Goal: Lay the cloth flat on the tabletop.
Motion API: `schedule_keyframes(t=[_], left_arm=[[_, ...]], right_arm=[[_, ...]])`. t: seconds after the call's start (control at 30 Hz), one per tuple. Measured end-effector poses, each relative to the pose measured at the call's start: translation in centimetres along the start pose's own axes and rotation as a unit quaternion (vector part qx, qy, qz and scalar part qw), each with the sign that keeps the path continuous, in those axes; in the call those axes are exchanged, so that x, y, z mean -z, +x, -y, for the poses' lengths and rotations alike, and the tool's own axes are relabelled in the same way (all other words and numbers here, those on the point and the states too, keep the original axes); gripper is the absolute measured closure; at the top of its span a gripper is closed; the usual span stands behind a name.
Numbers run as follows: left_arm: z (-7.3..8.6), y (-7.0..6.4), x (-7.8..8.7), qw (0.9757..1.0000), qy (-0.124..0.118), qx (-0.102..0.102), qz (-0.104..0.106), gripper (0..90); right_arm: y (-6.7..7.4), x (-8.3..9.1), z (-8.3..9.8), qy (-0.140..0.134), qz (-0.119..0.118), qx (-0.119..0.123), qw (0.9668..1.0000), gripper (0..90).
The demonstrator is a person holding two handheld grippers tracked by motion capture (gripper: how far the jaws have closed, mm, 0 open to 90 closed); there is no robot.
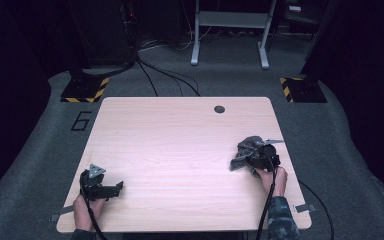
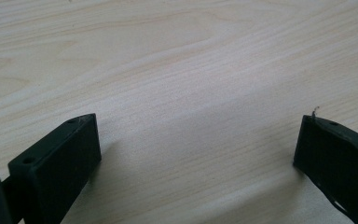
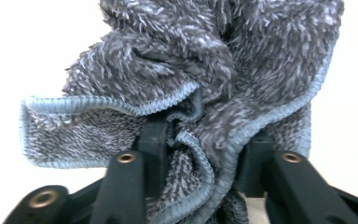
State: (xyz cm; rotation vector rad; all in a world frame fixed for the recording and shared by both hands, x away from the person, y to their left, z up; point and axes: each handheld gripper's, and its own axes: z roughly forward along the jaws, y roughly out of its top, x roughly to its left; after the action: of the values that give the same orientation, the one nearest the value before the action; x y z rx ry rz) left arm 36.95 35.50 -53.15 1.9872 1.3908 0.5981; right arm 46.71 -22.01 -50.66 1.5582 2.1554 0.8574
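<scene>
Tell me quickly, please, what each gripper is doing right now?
Left gripper: open, nothing between its jaws.
Right gripper: closed on the grey cloth.

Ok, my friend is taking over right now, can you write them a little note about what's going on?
Left gripper: open, nothing between its jaws, resting low over the near left part of the table.
Right gripper: jaws closed in on a bunched-up fold of the grey cloth, which sits crumpled near the table's right edge.
Done: the cloth has been reached and pinched.
Left: the cloth is not lifted, spread or folded yet; it is a messy heap. Probably the next step is to raise or pull it out flat, with the left gripper coming over to help.
</scene>
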Motion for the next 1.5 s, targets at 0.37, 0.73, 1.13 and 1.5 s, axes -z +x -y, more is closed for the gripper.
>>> schedule_keyframes(t=[0.37, 0.73, 1.13, 1.5], left_arm=[[0.0, 0.0, 0.0, 1.0, 0.002, -0.001, 0.001, 0.1], [0.0, 0.0, 0.0, 1.0, 0.002, -0.001, 0.001, 0.1], [0.0, 0.0, 0.0, 1.0, -0.002, -0.001, 0.001, 0.2], [0.0, 0.0, 0.0, 1.0, -0.003, -0.001, 0.001, 0.2]], right_arm=[[0.1, 1.4, 0.1, -0.042, -0.009, -0.002, 0.9991, 70.5], [3.0, 4.2, -1.8, -0.077, -0.034, 0.029, 0.9961, 70.3], [7.2, 5.3, -3.1, -0.098, -0.069, 0.064, 0.9907, 70.1], [11.4, 4.7, -3.6, -0.092, -0.111, 0.099, 0.9845, 69.8]])
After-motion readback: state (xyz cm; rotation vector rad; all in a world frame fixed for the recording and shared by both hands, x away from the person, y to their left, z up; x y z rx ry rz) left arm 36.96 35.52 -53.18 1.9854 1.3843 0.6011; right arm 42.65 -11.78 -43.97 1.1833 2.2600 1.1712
